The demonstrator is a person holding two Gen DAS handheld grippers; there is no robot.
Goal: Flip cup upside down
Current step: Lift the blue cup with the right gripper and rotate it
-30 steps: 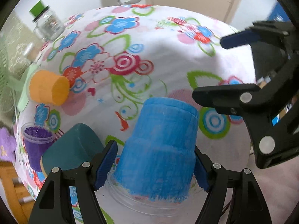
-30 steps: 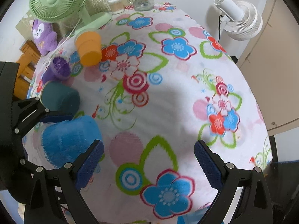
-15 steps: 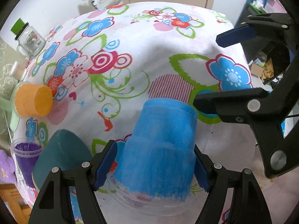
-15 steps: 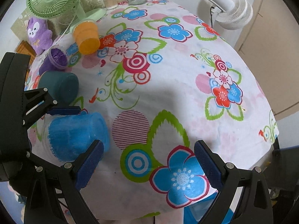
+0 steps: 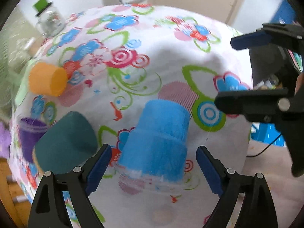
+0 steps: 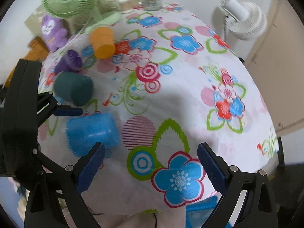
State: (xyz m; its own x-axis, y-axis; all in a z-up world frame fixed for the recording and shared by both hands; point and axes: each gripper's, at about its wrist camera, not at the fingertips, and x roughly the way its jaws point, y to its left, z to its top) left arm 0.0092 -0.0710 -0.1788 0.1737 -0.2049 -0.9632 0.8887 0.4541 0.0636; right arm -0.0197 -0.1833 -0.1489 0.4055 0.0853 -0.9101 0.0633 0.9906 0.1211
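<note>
While the left gripper (image 5: 153,164) is spreading its blue-padded fingers (image 5: 98,166) apart, clear of both sides, the blue cup (image 5: 157,139) is standing upside down between them on the flowered tablecloth (image 6: 190,98). Off to its right, the right gripper (image 6: 150,164) is hovering with fingers wide and nothing between them. Beyond, a teal cup (image 5: 66,142), purple cup (image 5: 28,131) and orange cup (image 5: 47,81) are sitting near the far edge.

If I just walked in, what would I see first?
The bright flowered tablecloth would jump out first. Next comes the blue cup, standing upside down near the front edge, between the open fingers of the left claw, which don't touch it. Behind it wait a teal cup and an orange cup, also upside down.
</note>
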